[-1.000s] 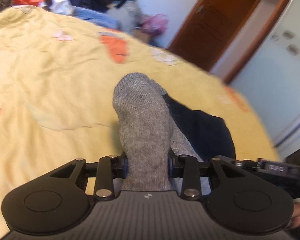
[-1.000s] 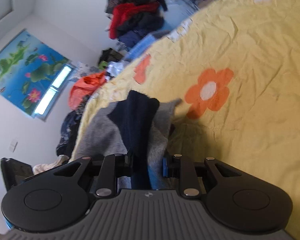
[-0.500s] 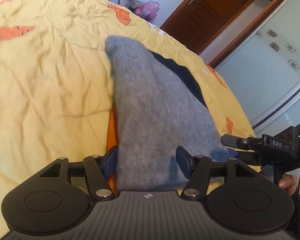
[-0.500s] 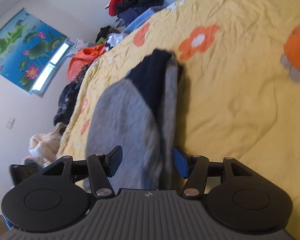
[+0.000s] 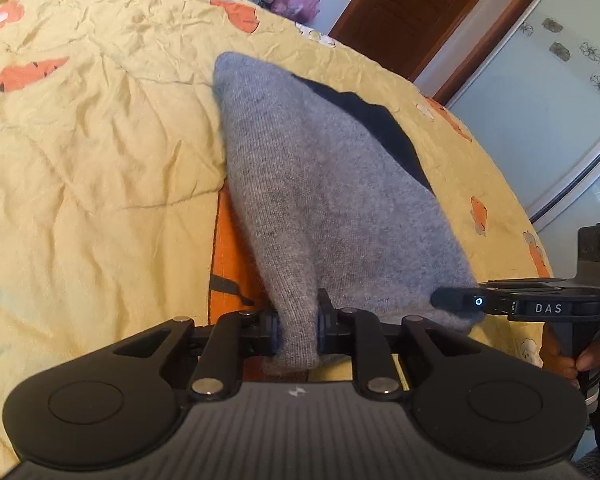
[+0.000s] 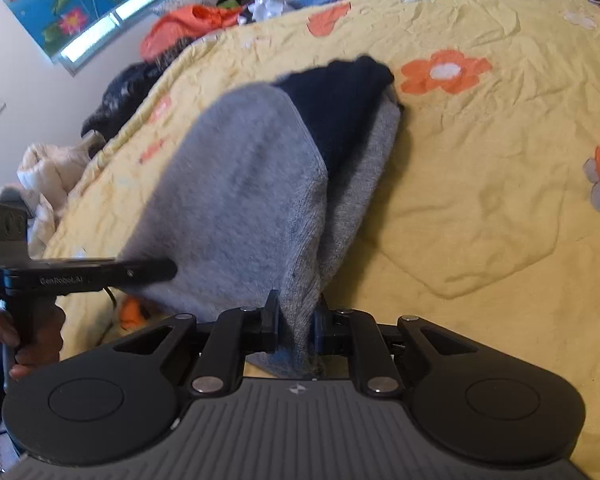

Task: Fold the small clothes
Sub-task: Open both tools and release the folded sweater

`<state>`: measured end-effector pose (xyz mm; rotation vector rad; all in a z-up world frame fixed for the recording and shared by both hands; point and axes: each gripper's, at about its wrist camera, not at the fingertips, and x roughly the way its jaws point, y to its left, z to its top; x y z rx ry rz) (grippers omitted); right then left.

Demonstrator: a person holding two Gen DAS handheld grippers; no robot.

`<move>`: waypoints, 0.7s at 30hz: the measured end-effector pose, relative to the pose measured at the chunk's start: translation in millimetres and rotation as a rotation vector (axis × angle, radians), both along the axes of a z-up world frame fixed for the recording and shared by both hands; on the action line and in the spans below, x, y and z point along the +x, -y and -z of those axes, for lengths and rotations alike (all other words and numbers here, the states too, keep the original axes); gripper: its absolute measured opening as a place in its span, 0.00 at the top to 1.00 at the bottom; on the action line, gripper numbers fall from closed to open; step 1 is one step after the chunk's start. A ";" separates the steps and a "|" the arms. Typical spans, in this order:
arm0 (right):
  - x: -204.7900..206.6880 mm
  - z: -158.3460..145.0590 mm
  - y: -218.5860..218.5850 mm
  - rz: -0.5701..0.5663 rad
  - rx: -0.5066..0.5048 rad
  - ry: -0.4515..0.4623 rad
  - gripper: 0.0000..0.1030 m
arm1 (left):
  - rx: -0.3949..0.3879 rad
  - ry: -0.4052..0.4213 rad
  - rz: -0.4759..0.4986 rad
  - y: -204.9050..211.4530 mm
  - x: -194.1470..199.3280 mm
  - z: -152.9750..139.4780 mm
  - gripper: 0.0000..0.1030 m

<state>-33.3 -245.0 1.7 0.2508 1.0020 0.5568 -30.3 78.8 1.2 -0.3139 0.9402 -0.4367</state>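
Grey knitted wool with a dark navy part, this is the small garment (image 5: 320, 184) of the task. It lies on the yellow bedspread (image 5: 92, 152) with orange flowers, spread away from both cameras toward 12 o'clock, while its near edge is lifted off the bed.

The left tool (image 5: 298, 334) is clenched on one near corner of the grey fabric; a bunch of wool is pressed between its pads. Its jaws have just been closing, and the cloth is between them. The right tool (image 6: 296, 330) is clenched on the other near corner in the same way, its jaws also just closed on the wool. In the left view, the right tool comes in at 3 o'clock, with a hand (image 5: 580, 356) around its grip. In the right view, the left tool enters at 9 o'clock.

I judge that two corners of one edge are held so that the edge stays straight and the cloth hangs evenly when it is lifted. The far end rests on the bed, probably to serve as an anchor, so the near edge can be carried over it toward 12 o'clock to make a fold. The navy part (image 6: 340, 104) lies at the far end, half covered by a grey layer, so one fold seems already made. The knit looks soft and thick, so a pinch at the very edge could slip.
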 end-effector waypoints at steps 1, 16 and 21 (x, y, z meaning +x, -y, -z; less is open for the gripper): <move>0.7 2.0 2.5 0.011 0.020 -0.014 0.69 | 0.018 0.009 0.004 0.2 -2.9 -5.0 0.73; 92.4 -45.3 -46.1 0.302 -0.123 0.279 0.31 | 0.439 0.339 -0.119 85.1 54.0 -19.0 0.05; 115.1 -11.9 -51.6 0.312 -0.154 0.188 0.31 | 0.349 0.317 -0.152 75.0 53.9 11.3 0.04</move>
